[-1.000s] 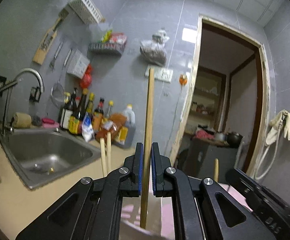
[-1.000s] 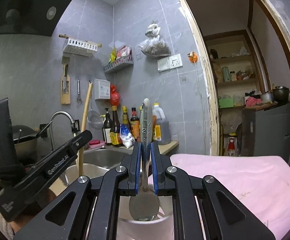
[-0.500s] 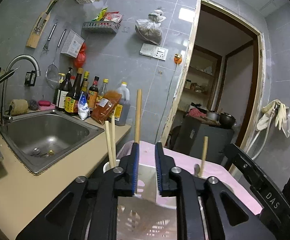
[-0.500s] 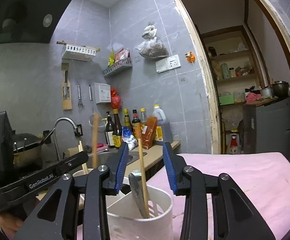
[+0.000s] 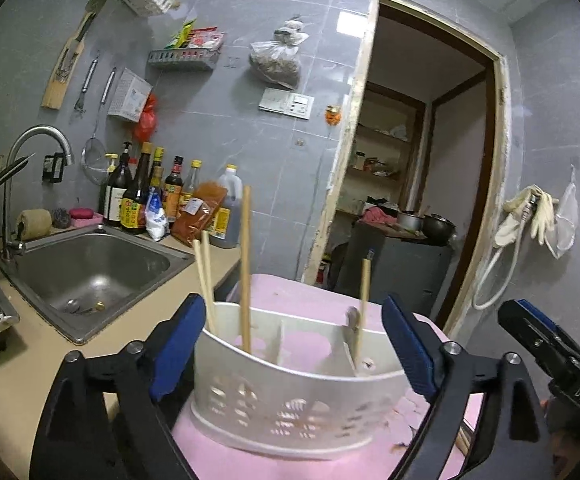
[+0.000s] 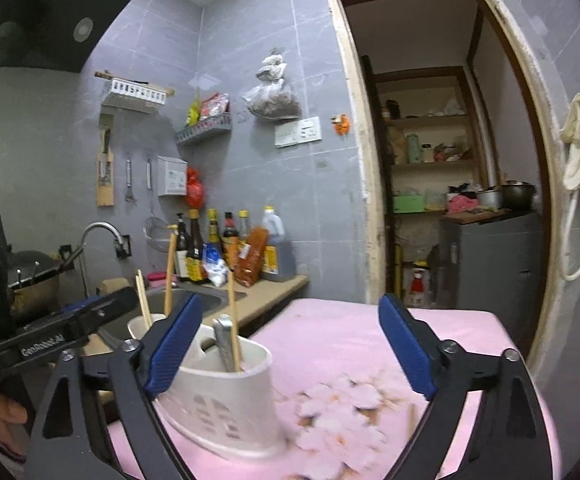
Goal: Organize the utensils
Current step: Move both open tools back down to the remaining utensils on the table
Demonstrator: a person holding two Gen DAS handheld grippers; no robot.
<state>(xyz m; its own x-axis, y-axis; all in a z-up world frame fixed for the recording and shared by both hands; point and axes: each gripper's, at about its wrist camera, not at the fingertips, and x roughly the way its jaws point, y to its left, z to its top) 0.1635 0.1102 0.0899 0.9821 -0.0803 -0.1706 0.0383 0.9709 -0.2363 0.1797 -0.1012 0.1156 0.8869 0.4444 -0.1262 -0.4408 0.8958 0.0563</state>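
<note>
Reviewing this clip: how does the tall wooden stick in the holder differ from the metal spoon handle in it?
The tall wooden stick is pale wood, round and rises far above the white holder; the metal spoon handle is grey, flat and barely clears the rim. The stick stands toward the sink-side end, the spoon at the opposite end. Both stand released, handles up.

Black left gripper [image 5: 290,344]; blue pads [image 5: 408,350]; silver screws; right gripper [image 6: 285,346] alike.
</note>
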